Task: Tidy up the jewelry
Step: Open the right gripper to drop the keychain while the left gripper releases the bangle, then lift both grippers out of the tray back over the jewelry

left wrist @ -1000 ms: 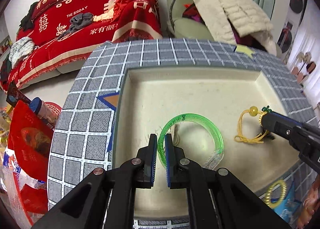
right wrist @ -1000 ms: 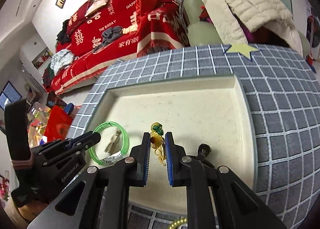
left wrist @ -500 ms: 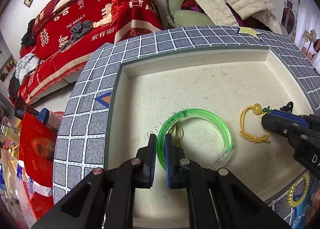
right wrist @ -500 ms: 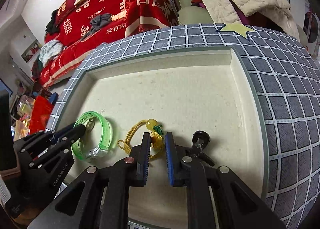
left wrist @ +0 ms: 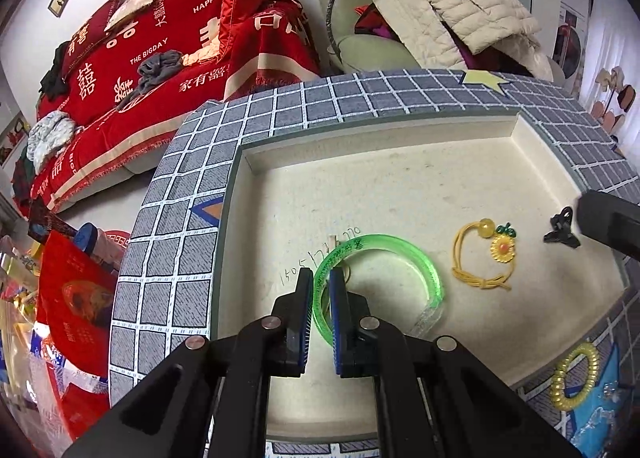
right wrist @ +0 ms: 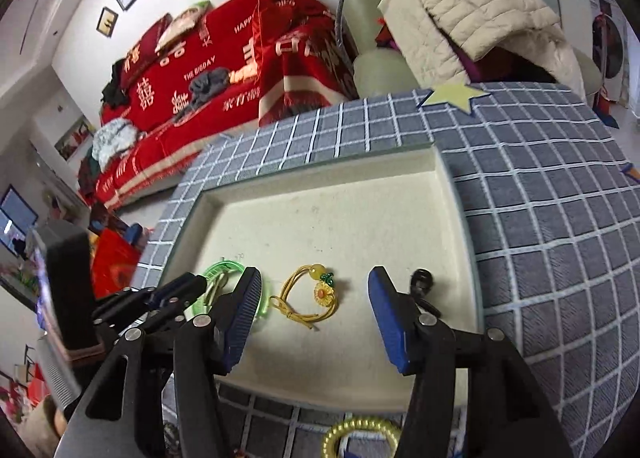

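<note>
Placement looks like the step in hand, judging by the left wrist view: the left gripper [left wrist: 321, 300] is pinching the near-left arc of the green bangle [left wrist: 380, 282] between its nearly closed fingers, while the bangle is lying flat on the cream floor of the tray [left wrist: 400, 185], over some handwritten digits. Just to its right the yellow cord charm [left wrist: 486, 256] with its bead and sunflower is resting in the tray, apart from the bangle, and a small black clip [left wrist: 560, 227] is sitting nearer the right wall, partly beside the other tool's dark body. A yellow coil hair tie [left wrist: 574, 376] is lying outside the tray on the checked cloth [left wrist: 180, 217]. The left tool is reaching in low from the near edge, fingers pointing forward and slightly down. In the right wrist view, the right gripper [right wrist: 316, 316] is hovering wide open and holding nothing, its blue pads spread either side of the cord charm lying between and beyond them; the black clip is peeking out just behind the right finger [right wrist: 390, 322]. Next, the left fingers probably need to let the bangle go, and the right tool needs a fresh target, likely the coil hair tie below the tray's near rim.
</note>
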A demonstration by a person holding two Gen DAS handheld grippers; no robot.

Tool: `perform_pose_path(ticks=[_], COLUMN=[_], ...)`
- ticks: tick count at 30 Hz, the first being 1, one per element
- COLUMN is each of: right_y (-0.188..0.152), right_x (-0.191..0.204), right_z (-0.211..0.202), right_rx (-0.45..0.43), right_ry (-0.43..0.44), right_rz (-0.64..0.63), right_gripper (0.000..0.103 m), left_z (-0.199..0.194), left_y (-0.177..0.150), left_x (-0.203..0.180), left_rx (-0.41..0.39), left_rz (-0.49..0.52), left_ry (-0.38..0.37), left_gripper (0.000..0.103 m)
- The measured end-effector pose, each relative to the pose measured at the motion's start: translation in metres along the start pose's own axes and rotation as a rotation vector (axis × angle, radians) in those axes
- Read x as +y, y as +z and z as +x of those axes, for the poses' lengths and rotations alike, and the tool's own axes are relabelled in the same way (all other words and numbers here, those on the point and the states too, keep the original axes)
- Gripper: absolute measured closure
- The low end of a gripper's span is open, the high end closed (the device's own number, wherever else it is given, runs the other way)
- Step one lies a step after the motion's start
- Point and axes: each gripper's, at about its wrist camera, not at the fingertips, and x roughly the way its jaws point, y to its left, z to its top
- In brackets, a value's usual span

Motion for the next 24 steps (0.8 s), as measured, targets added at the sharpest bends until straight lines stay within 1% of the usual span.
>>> perform_pose_path(ticks=[5,9,12,14,16,19,22,23,24], right_y=[-0.006,-0.014,-0.023,-0.03,-0.037,-0.049,-0.063,-0.067,-0.072], right_x=[-0.001,-0.005,-0.008,-0.009,-0.009,-0.011,-0.011,-0.011,-0.011], right_z=[-0.024,-0.039,-0.05,-0.058,-0.064,-0.073,-0.081,-0.083,-0.084], right_rx=[-0.027,-0.03,-0.031,-0.033,-0.033,-0.03,-0.027,-0.025,-0.022], right_ry=[0.01,0.007,-0.002,-0.013,-0.03,-0.029,-0.037,-0.043,-0.047], right_rz=[0.022,0.04,0.048,0.052,0.051,0.061,0.067,0.068,0.07], right_gripper=[0.042,0.041,0.035,0.033,0.033,0.032,0.029,0.028,0.028], left_z=[-0.007,-0.023,-0.04,-0.049,-0.058,-0.069,-0.079,-0.081,-0.085], left_y=[0.002,0.0,-0.006,-0.01,-0.016,-0.027,-0.039,-0.043,-0.046], left_x=[0.002,0.006,0.01,0.011,0.014,0.02,0.027,0.029,0.031], left_rx=[-0.012,-0.038,-0.062,-0.067,-0.069,-0.064,-0.038,-0.035,-0.032], left_rz=[-0.026,-0.041,-0.055,-0.064,-0.074,-0.099,-0.113,-0.113,-0.115], left_ry=[-0.011,-0.031,-0.047,-0.058,-0.072,-0.109,-0.141,-0.142,-0.136], left_gripper=[0.075,0.075,0.075,0.075,0.074,0.074,0.074,0.05,0.0])
